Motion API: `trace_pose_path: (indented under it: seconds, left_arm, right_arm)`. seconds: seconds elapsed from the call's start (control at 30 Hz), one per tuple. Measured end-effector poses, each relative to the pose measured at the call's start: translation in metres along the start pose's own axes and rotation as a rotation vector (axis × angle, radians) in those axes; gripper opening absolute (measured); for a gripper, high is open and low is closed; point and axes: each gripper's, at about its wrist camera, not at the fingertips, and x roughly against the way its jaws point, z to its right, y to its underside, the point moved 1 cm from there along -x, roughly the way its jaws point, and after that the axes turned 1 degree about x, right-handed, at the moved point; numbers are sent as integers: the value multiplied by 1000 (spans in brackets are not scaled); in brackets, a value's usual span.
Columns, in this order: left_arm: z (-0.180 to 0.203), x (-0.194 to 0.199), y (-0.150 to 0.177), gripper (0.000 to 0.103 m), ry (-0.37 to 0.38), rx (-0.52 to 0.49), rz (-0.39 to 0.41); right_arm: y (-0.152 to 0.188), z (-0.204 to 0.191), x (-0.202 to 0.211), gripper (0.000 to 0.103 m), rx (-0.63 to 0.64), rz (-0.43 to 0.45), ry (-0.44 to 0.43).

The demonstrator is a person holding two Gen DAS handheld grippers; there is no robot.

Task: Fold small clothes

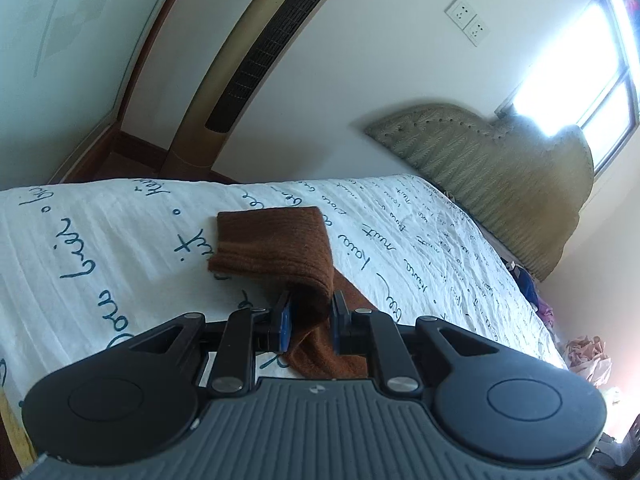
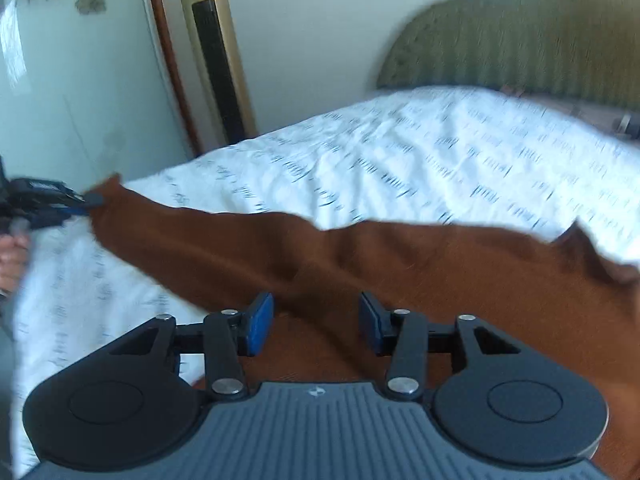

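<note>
— What sort of place is this?

— A bedroom in a home. There is a bed (image 1: 120,232) under a white cover printed with blue handwriting, and a padded olive headboard (image 1: 500,188) against the wall.

— Anything else domestic?

— A tall gold tower air conditioner (image 2: 218,52) stands in the corner beside a wood-framed glass door (image 2: 76,80). Two wall sockets (image 1: 468,20) sit above the bed, and a bright window (image 1: 592,76) lights it. Past the far side lies what may be a heap of clothes (image 1: 588,356), too blurred to be sure.
</note>
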Motion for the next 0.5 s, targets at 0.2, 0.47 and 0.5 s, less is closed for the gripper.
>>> trace_pose_path:
  seconds: [0.2, 0.47, 0.5]
  left_arm:
    - [-2, 4, 1, 28, -3, -17, 5]
    - [2, -2, 2, 29, 1, -25, -10]
    - [3, -3, 2, 29, 4, -23, -10]
  right_arm:
    - [11, -34, -30, 49, 396, -62, 94]
    - [4, -24, -35, 4, 332, -37, 121]
    - [-1, -18, -31, 4, 284, -24, 114]
